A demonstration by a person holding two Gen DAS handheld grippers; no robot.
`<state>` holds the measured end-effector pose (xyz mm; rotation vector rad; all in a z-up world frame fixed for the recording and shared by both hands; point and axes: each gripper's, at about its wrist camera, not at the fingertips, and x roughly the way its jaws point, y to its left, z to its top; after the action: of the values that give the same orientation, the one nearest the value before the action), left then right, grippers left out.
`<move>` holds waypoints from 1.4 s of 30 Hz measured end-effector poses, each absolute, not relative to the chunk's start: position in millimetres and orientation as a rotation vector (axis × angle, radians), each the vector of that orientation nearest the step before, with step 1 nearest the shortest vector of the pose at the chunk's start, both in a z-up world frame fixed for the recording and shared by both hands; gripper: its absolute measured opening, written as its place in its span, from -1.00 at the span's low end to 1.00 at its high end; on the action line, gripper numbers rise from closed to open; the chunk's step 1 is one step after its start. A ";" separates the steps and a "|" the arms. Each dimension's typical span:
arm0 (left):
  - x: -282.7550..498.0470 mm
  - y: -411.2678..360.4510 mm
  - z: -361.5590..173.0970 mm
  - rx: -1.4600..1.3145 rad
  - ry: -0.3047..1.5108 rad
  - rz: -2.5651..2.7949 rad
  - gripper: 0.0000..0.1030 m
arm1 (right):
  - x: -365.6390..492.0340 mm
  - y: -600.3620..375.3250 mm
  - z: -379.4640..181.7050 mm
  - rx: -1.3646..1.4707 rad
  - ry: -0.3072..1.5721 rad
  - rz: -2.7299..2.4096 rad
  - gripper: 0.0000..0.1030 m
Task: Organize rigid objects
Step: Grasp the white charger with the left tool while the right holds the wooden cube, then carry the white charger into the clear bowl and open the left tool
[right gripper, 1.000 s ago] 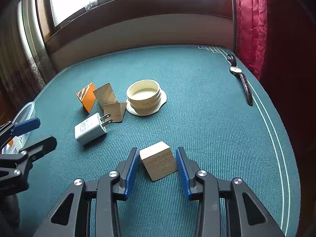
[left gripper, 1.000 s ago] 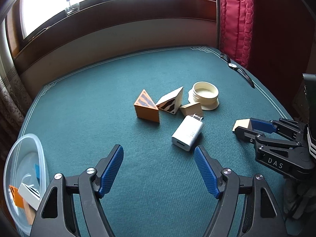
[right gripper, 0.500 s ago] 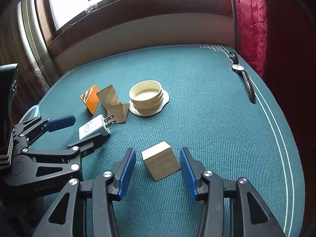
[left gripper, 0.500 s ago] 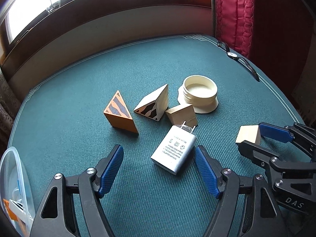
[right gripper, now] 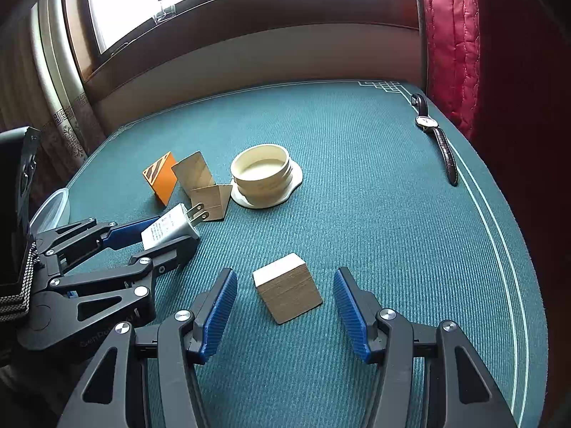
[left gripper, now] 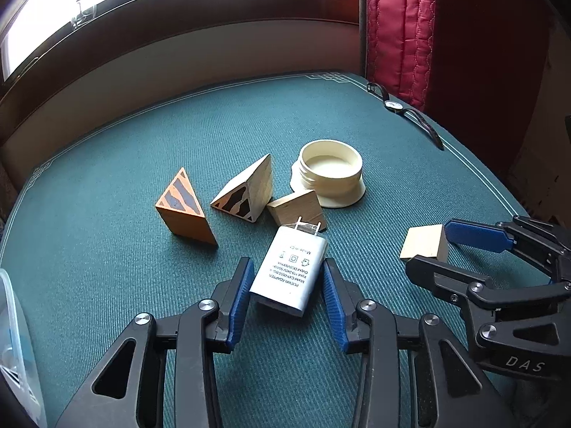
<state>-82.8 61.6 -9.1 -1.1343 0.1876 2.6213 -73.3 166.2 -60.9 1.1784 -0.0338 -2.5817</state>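
Note:
My left gripper point(left gripper: 287, 278) is shut on a white power adapter point(left gripper: 289, 275), prongs pointing away; it also shows in the right wrist view point(right gripper: 171, 228). My right gripper point(right gripper: 283, 294) is open around a wooden cube point(right gripper: 287, 287) that rests on the green table, with a gap on each side. In the left wrist view the cube point(left gripper: 424, 244) sits between the right gripper's fingers point(left gripper: 474, 237). An orange striped wedge point(left gripper: 183, 208), a black-patterned wooden wedge point(left gripper: 246, 192) and a small plain wooden wedge point(left gripper: 298, 207) lie beyond the adapter.
A cream round lid-like dish point(left gripper: 330, 171) stands behind the wedges. A wristwatch point(right gripper: 437, 139) lies near the far right table edge by a red curtain. A clear plastic container point(left gripper: 14, 349) sits at the left edge. A wall and window run behind the table.
My left gripper moved forward and closed on the power adapter. My right gripper opened wider around the wooden cube, which stayed on the table.

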 end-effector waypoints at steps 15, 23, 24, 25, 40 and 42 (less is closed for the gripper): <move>-57.0 48.3 3.4 -1.084 0.156 2.658 -0.29 | -71.2 158.5 -62.0 1.171 0.078 -2.595 -0.24; -35.8 35.5 16.2 -1.046 0.136 2.721 -0.30 | -71.0 157.1 -61.5 1.162 0.091 -2.585 -0.26; -33.0 34.0 17.7 -1.042 0.131 2.727 -0.30 | -71.1 157.0 -61.5 1.162 0.092 -2.584 -0.26; -30.4 32.5 19.1 -1.038 0.127 2.733 -0.30 | -71.1 157.0 -61.4 1.161 0.091 -2.584 -0.26; 15.4 -25.5 46.7 -0.971 0.031 2.869 -0.30 | -65.2 155.1 -61.5 1.165 0.075 -2.602 -0.26; 19.0 -34.2 49.7 -0.966 0.037 2.877 -0.30 | -60.1 151.9 -61.3 1.163 0.086 -2.600 -0.26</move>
<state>19.0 -34.2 49.7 -0.9662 0.0365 2.8772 -60.1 151.9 -61.3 1.1627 0.0863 -2.5996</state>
